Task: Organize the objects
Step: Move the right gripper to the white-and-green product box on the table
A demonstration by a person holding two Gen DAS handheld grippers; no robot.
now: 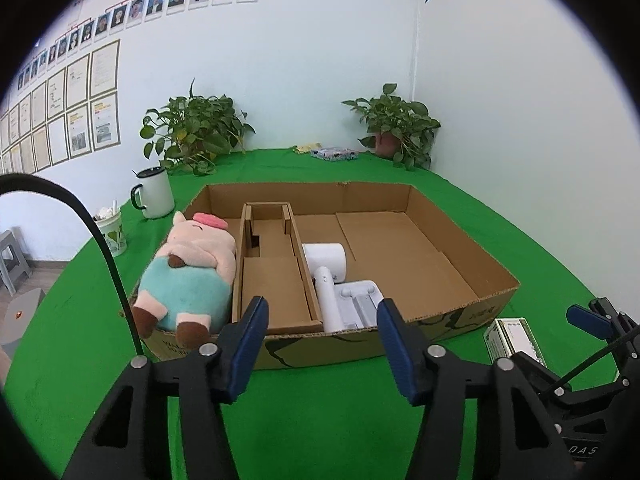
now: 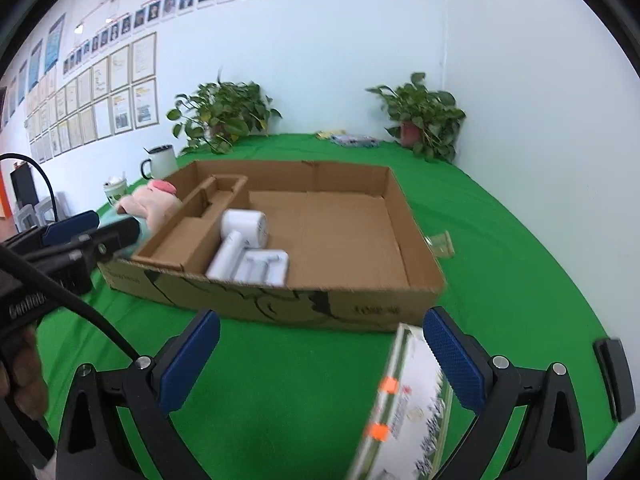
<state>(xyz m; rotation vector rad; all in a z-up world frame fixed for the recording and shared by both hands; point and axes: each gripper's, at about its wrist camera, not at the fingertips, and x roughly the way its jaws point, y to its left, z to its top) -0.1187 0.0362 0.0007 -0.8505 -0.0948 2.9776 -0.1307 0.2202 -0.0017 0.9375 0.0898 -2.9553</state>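
Soft plush pig [image 1: 188,276], smooth white hair dryer [image 1: 332,276] in cardboard box [image 1: 460,236]. Left tongs [image 1: 320,320] released, empty. Right tongs [image 2: 320,356] released; glossy carton [image 2: 408,404] at 3 o'clock pad.

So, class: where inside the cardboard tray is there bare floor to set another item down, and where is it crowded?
The right section of the tray is bare from the white hair dryer across to the right wall. The narrow middle compartment is also empty. The left section is filled by the plush pig.
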